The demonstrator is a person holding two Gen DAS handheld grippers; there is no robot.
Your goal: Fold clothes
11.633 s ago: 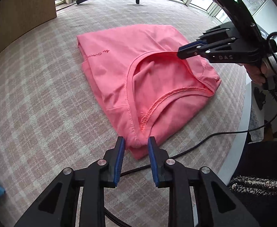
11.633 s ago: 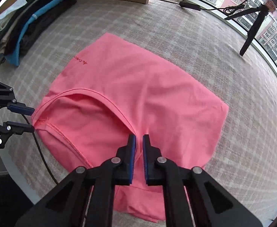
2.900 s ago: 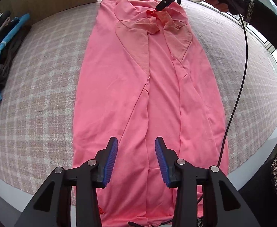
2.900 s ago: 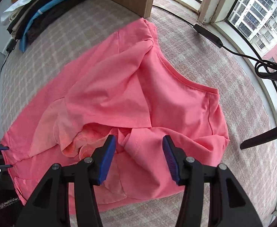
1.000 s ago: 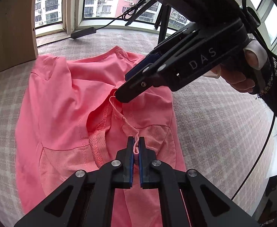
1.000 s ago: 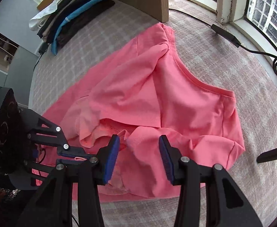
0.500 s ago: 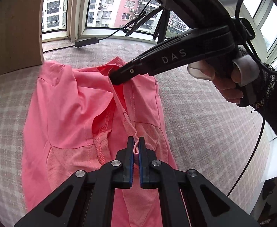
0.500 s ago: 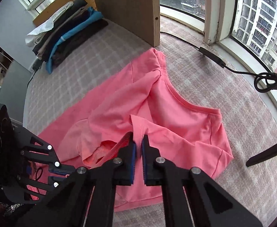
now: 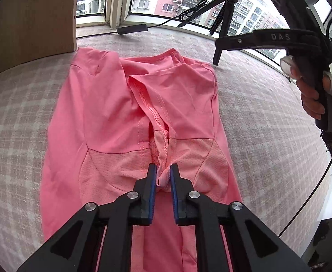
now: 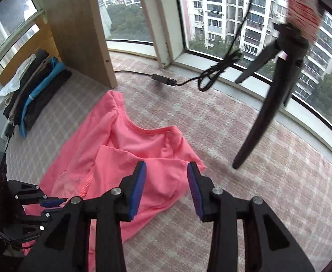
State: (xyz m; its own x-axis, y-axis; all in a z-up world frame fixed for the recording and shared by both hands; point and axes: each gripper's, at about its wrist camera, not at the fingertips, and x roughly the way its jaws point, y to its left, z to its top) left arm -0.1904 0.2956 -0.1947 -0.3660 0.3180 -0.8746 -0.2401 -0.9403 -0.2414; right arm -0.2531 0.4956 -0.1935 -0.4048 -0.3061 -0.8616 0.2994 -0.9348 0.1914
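The T-shirt (image 9: 111,117) lies flat on the checked tablecloth (image 9: 18,117), collar end toward the windows (image 10: 222,11). Both sleeves are folded inward and meet along its centre line. A wooden board (image 10: 77,29) stands upright just beyond the T-shirt's far left corner. A stack of folded clothes (image 10: 32,86) sits left of that board. A tripod (image 10: 277,90) stands on the tablecloth right of the T-shirt, clear of it. A cable adapter (image 10: 163,80) lies near the window sill, behind the T-shirt.
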